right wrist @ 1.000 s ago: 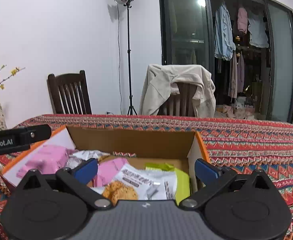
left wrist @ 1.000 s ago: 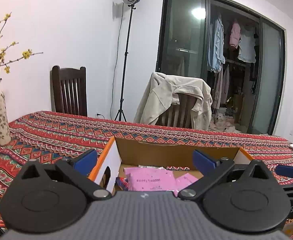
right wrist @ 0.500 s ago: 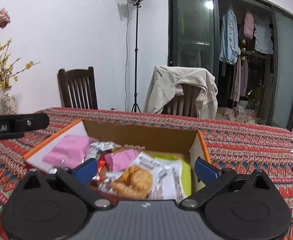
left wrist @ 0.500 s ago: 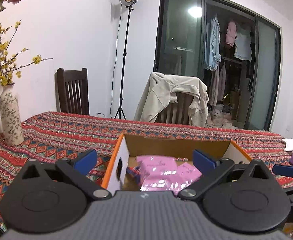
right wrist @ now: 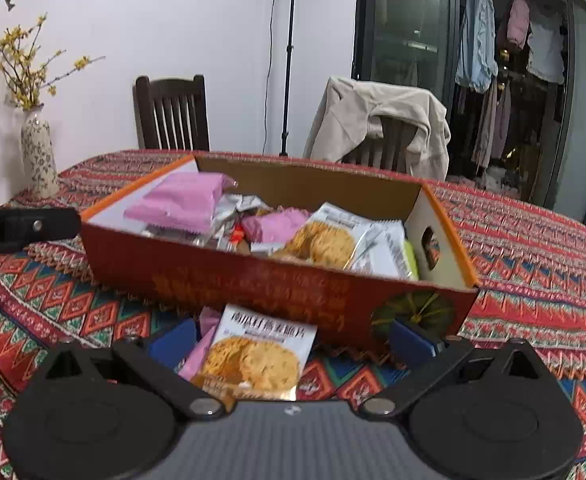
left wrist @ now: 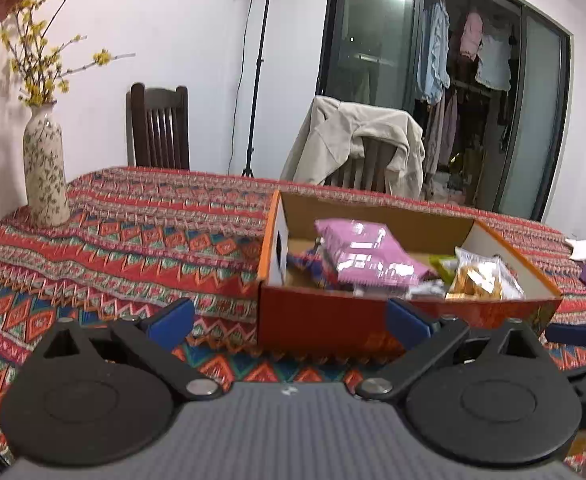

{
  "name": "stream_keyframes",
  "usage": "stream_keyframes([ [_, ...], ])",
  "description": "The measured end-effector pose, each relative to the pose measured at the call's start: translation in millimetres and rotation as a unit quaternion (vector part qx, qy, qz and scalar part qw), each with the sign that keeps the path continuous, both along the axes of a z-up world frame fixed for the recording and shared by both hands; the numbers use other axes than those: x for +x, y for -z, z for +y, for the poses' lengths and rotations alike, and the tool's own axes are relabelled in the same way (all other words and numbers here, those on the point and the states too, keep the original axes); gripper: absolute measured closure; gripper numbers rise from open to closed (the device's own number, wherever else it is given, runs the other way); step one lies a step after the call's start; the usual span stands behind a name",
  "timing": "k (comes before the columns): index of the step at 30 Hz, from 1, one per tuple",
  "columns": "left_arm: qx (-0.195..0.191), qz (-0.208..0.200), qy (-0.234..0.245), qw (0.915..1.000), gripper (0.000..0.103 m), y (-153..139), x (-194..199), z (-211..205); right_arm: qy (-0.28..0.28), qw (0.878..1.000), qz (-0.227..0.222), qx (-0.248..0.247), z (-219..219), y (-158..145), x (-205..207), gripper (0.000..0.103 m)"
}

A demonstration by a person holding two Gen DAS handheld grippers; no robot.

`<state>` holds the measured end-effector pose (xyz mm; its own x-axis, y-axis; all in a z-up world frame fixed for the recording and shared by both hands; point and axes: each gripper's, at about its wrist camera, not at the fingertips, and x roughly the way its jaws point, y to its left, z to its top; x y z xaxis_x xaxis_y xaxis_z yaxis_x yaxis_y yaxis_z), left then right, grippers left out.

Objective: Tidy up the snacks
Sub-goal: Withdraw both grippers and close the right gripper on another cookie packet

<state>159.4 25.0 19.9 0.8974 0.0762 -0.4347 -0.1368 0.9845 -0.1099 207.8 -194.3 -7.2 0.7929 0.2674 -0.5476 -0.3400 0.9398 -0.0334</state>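
We are holding the right gripper (right wrist: 291,340) wide open and empty just above a cracker packet (right wrist: 255,354) lying between its fingers before the box (right wrist: 277,280), its length running toward us, while the left gripper (left wrist: 289,320), likewise open, is hovering farther off.

Orange cardboard box (right wrist: 253,280) holds snack packets; cracker packet (right wrist: 257,352) lies on cloth before it

Each tool is made of black plastic with a grey ridged middle part. On the left tool (left wrist: 289,318) two round black discs, two slanted black bars and two silver screws can be seen, with blue fingertips (left wrist: 171,317) in front. The right tool (right wrist: 291,338) is built the same way.
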Motion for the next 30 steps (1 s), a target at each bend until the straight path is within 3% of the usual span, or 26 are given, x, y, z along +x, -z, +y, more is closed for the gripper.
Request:
stream_keyframes([
  [16, -0.029, 0.036, 0.001, 0.9989, 0.0, 28.8, -5.2, 21.4, 0.004, 1.0, 0.03, -0.003, 14.7, 11.1, 8.3, 0.0],
  [30, -0.052, 0.048, 0.004, 0.9975, 0.0, 37.6, 0.2, 27.4, 0.0, 0.998, 0.057, 0.029, 12.9, 19.6, 19.4, 0.017],
])
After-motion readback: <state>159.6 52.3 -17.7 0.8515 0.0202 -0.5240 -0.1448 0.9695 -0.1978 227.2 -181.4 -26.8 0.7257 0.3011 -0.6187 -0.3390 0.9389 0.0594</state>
